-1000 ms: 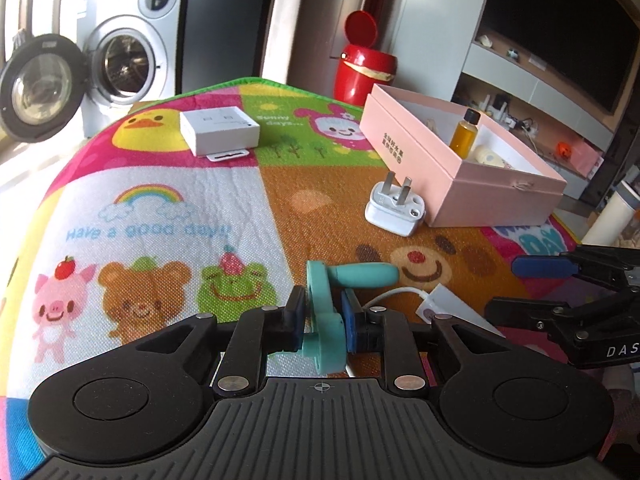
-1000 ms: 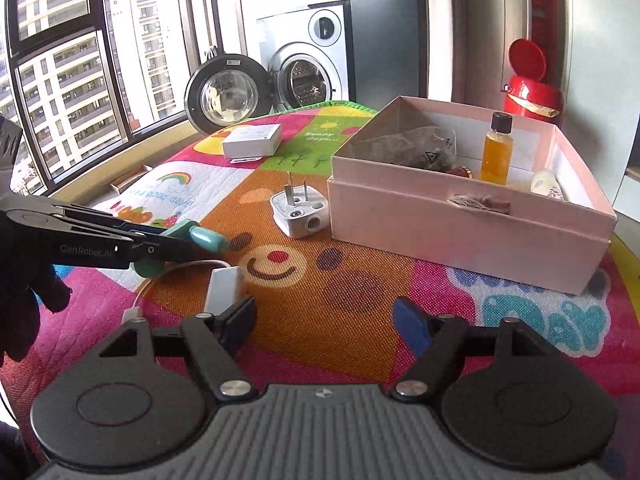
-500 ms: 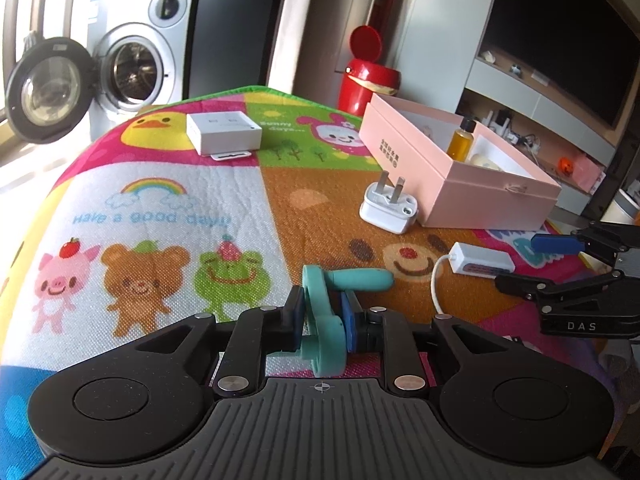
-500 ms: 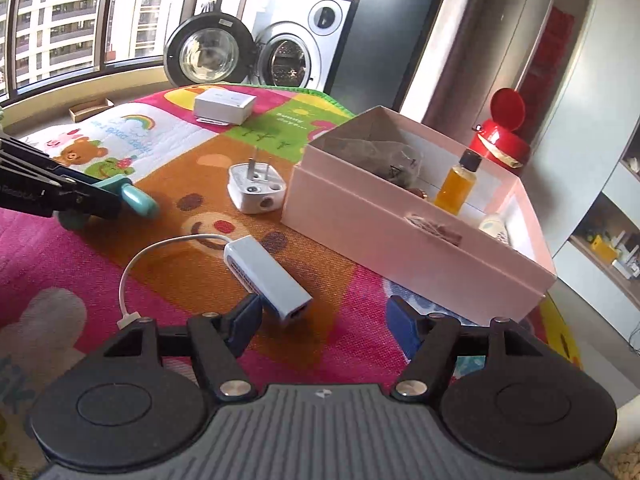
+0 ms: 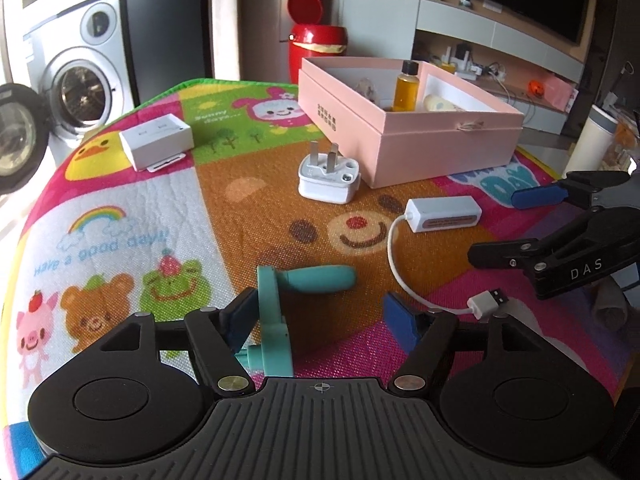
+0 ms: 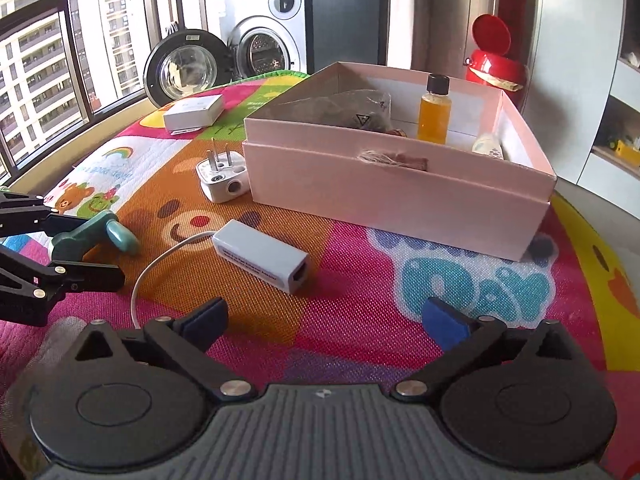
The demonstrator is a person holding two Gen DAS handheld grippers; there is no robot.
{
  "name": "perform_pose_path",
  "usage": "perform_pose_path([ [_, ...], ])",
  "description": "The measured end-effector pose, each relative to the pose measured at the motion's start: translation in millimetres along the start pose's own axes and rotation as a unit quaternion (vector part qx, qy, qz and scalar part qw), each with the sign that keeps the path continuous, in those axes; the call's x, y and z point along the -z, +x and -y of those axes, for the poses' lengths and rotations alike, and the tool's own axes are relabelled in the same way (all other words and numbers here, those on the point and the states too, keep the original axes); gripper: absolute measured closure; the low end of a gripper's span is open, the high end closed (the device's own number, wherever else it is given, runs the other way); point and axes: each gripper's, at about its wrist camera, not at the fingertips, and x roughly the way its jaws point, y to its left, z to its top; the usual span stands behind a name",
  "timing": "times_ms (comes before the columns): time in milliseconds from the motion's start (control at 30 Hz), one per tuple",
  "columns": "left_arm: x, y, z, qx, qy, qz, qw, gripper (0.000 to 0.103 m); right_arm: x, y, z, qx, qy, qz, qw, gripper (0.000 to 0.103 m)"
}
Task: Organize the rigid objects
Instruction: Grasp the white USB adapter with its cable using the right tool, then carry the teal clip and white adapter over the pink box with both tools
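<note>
Beside teal handle (image 5: pixel 280 312): left hand-held gripper (image 5: pixel 320 320), apparently loose.

A teal plastic handle-shaped tool (image 5: pixel 276 312) lies on the cartoon play mat. A white plastic cabled adapter (image 6: pixel 260 254) lies beside the open pink cardboard box (image 6: pixel 400 196), near a white wall plug (image 5: pixel 328 178).

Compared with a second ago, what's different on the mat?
The left gripper has just opened and let go of the teal tool, which still sits between its jaws. The right gripper opened wider and swung toward the white adapter. The plug and pink box stayed put.
</note>
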Motion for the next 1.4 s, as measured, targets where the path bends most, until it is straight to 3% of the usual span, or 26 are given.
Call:
perform_pose_path([
  [200, -8.0, 7.4, -0.1, -0.022, -0.043, 0.006, 0.9988, 0.029, -0.5, 0.2, -1.1, 0.001, -0.003, -0.002, 1.000, 0.000],
  [333, -5.9, 7.8, 4.2, -0.031, -0.028, 0.009, 0.9991, 0.030, -1.0, 0.2, -5.1, 0.012, -0.001, -0.005, 1.000, 0.000],
  [467, 0.0, 5.0, 4.1, -0.041, -0.017, 0.023, 0.9987, 0.039, -3.5, 0.1, -8.1, 0.022, 0.013, -0.005, 1.000, 0.000],
  [567, 0.3, 3.6, 0.2, -0.037, -0.025, 0.026, 0.9987, 0.041, -8.9, 3.5, -7.1, 0.027, 0.015, 0.003, 1.000, 0.007],
  [633, 1.0, 2.9, -1.3, -0.034, -0.028, 0.029, 0.9986, 0.041, -15.0, 8.5, -7.1, 0.061, -0.007, 0.013, 0.998, 0.010],
  [700, 2.4, 3.0, -1.0, -0.034, -0.030, 0.033, 0.9984, 0.041, -19.2, 10.5, -9.7, 0.139, -0.024, 0.034, 0.989, 0.012],
  [733, 3.4, 2.9, -0.2, -0.036, -0.031, 0.036, 0.9982, 0.041, -20.3, 9.3, -10.6, 0.156, -0.028, 0.042, 0.986, 0.014],
  [900, 6.7, 3.1, 2.9, -0.042, -0.027, 0.047, 0.9976, 0.041, -21.0, -2.4, -15.0, 0.053, 0.022, 0.041, 0.998, 0.014],
  [1200, 11.4, 1.0, 1.9, -0.040, -0.032, 0.061, 0.9969, 0.041, -52.2, 41.4, -37.3, 0.049, 0.065, 0.008, 0.997, 0.014],
  [1267, 11.9, 0.6, 0.8, -0.039, -0.034, 0.063, 0.9967, 0.041, -53.0, 43.7, -35.6, 0.041, 0.076, 0.003, 0.996, 0.020],
  [1367, 14.1, -1.2, -1.1, -0.033, -0.039, 0.070, 0.9962, 0.042, -49.7, 34.2, -35.7, 0.041, 0.058, 0.008, 0.997, 0.042],
  [1400, 14.5, -1.8, -1.5, -0.032, -0.040, 0.071, 0.9961, 0.042, -47.7, 29.5, -34.5, 0.035, 0.049, 0.006, 0.998, 0.042],
])
